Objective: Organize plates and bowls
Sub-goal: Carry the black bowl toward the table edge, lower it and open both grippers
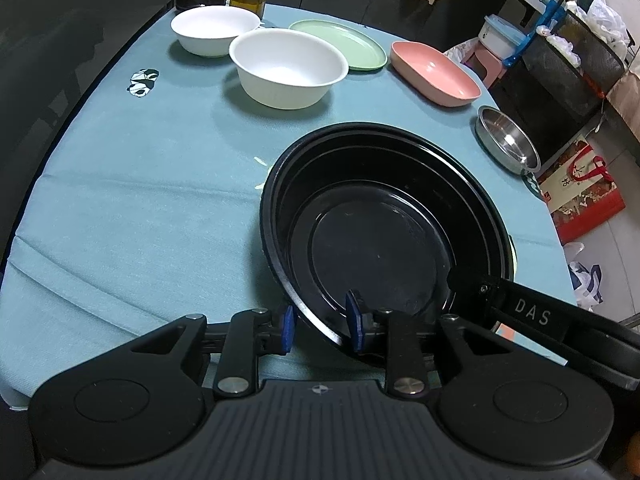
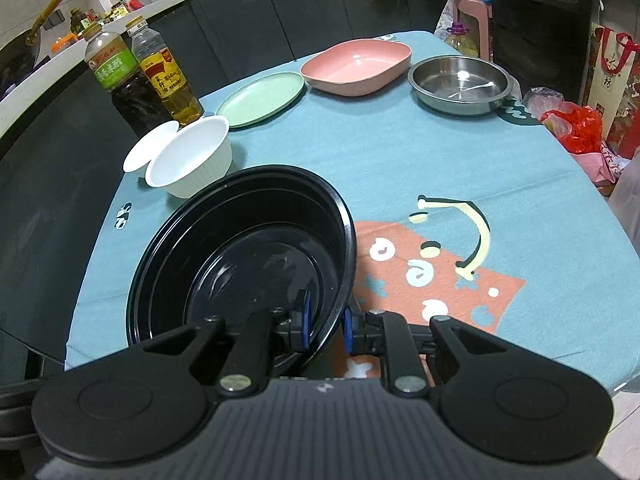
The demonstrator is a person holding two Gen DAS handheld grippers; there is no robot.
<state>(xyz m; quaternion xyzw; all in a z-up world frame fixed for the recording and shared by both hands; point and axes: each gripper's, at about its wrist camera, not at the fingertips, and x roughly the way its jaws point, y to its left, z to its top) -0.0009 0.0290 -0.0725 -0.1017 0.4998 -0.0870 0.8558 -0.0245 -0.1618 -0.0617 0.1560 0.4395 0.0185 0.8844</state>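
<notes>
Black bowls [image 1: 380, 220] sit nested near the table's front; in the right wrist view the black bowls [image 2: 240, 256] fill the lower left. My left gripper [image 1: 320, 324] straddles their near rim, one blue pad [image 1: 354, 316] inside, the other outside, a gap showing between pad and rim. My right gripper [image 2: 326, 320] is shut on the rim at the other side and shows in the left wrist view [image 1: 472, 284]. Two white bowls [image 1: 288, 66] [image 1: 216, 28], a green plate [image 1: 344, 42], a pink dish [image 1: 434, 70] and a steel pan [image 1: 506, 138] stand further back.
Two bottles [image 2: 140, 76] stand at the table's far left edge behind the white bowls [image 2: 188, 156]. The teal tablecloth [image 1: 140, 184] covers the table. A red bag [image 1: 580, 192] and plastic bags lie on the floor to the right.
</notes>
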